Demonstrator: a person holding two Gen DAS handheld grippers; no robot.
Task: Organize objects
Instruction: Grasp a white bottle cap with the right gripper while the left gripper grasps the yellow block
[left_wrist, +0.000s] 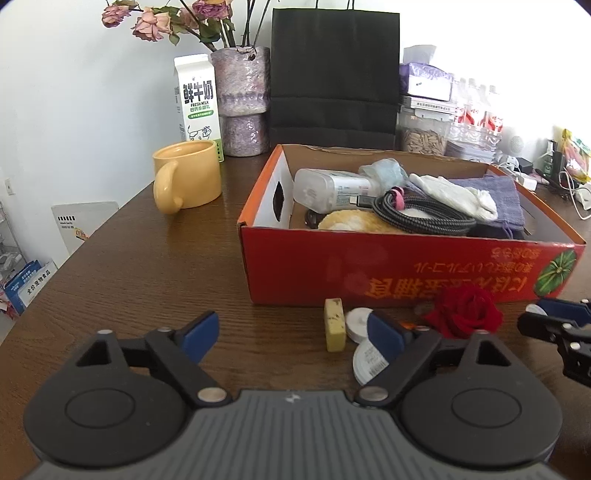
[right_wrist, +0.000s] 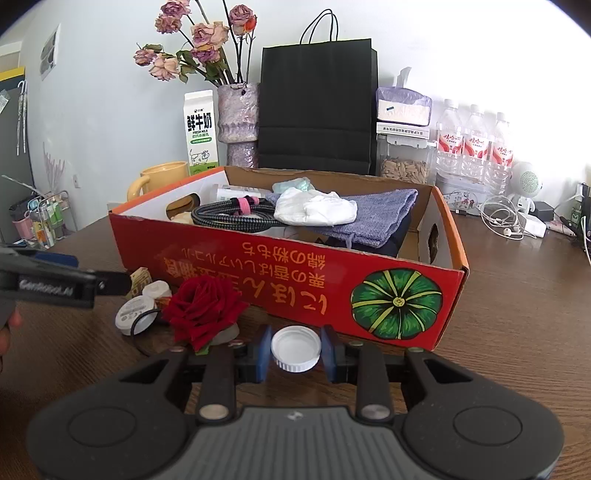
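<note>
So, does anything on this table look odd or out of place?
Yes, two things. The red box stands with its printing upside down toward the cameras. A red rose lies on the table in front of it among small loose things, while the other flowers stand in the vase. Nothing is spilled or visibly broken.

Lighting: strong daylight from right of black paper bag, overexposing that corner; fisheye bending and dark vignetting at edges; table glossy.
</note>
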